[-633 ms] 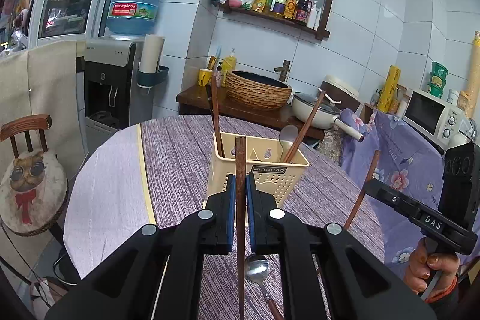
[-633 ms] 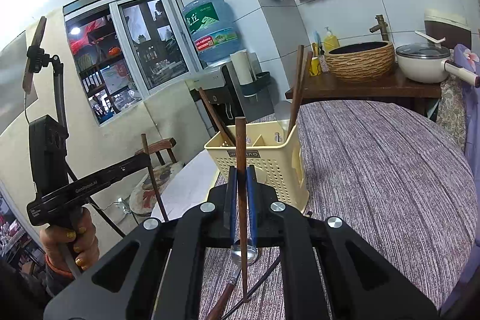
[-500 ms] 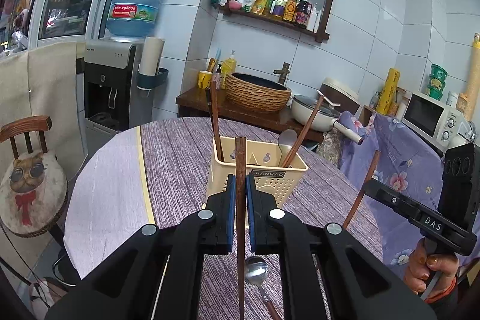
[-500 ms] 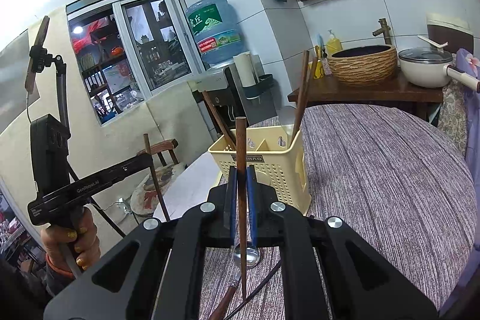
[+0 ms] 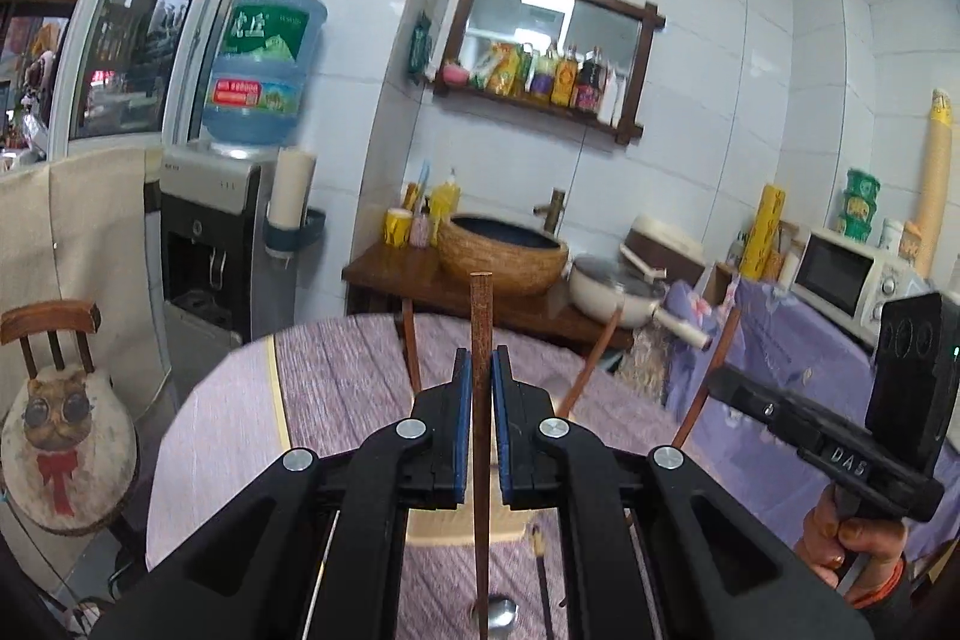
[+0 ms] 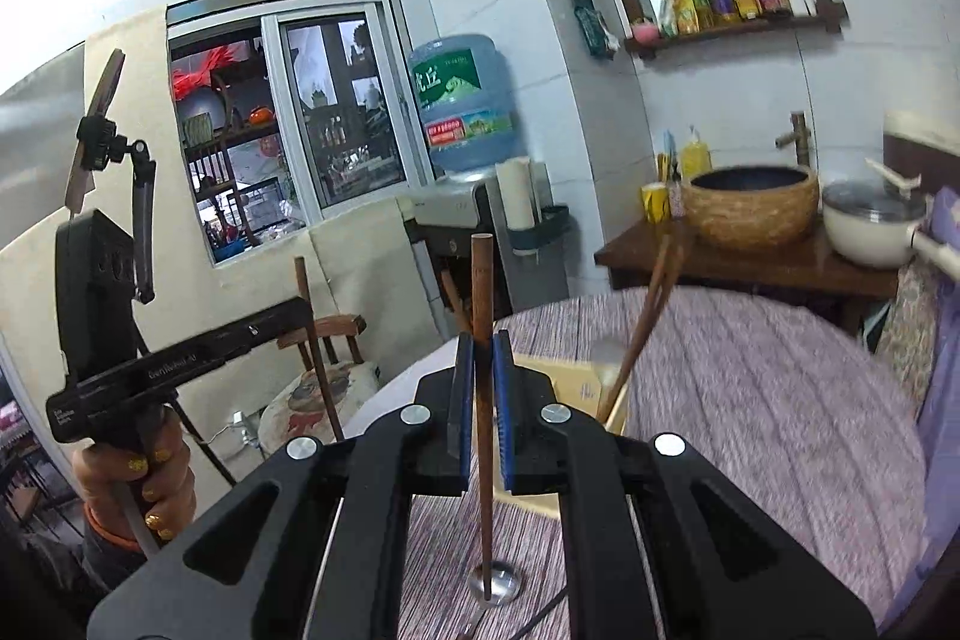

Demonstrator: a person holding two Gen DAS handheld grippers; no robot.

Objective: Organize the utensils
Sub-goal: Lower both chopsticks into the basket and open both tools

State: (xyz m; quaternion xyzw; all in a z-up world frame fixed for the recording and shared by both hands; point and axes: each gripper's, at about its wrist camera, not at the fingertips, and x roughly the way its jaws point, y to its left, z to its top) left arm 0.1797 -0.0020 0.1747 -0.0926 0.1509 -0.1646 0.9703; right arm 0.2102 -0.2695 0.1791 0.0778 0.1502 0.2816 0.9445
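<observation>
My left gripper (image 5: 479, 382) is shut on an upright brown chopstick (image 5: 480, 316). My right gripper (image 6: 482, 370) is shut on another upright brown chopstick (image 6: 482, 280). The yellow utensil holder (image 6: 585, 391) stands on the round table just beyond both grippers, mostly hidden behind the jaws; its lower edge shows in the left wrist view (image 5: 462, 529). Chopsticks (image 6: 651, 304) and a pale spoon (image 6: 606, 364) stand in it. A metal spoon (image 6: 495, 583) lies on the table below the grippers, also in the left wrist view (image 5: 498, 613). The right gripper also appears in the left wrist view (image 5: 738, 388), the left one in the right wrist view (image 6: 303, 307).
The round table has a purple striped cloth (image 6: 750, 400). A chair with a cat cushion (image 5: 60, 430) stands at the left. A water dispenser (image 5: 228, 244), a wooden counter with a woven basin (image 5: 504, 250) and a pot (image 5: 612, 289) are behind the table.
Both grippers have risen and moved closer to the holder with their chopsticks; the holder now sits low behind the jaws. The views are slightly blurred.
</observation>
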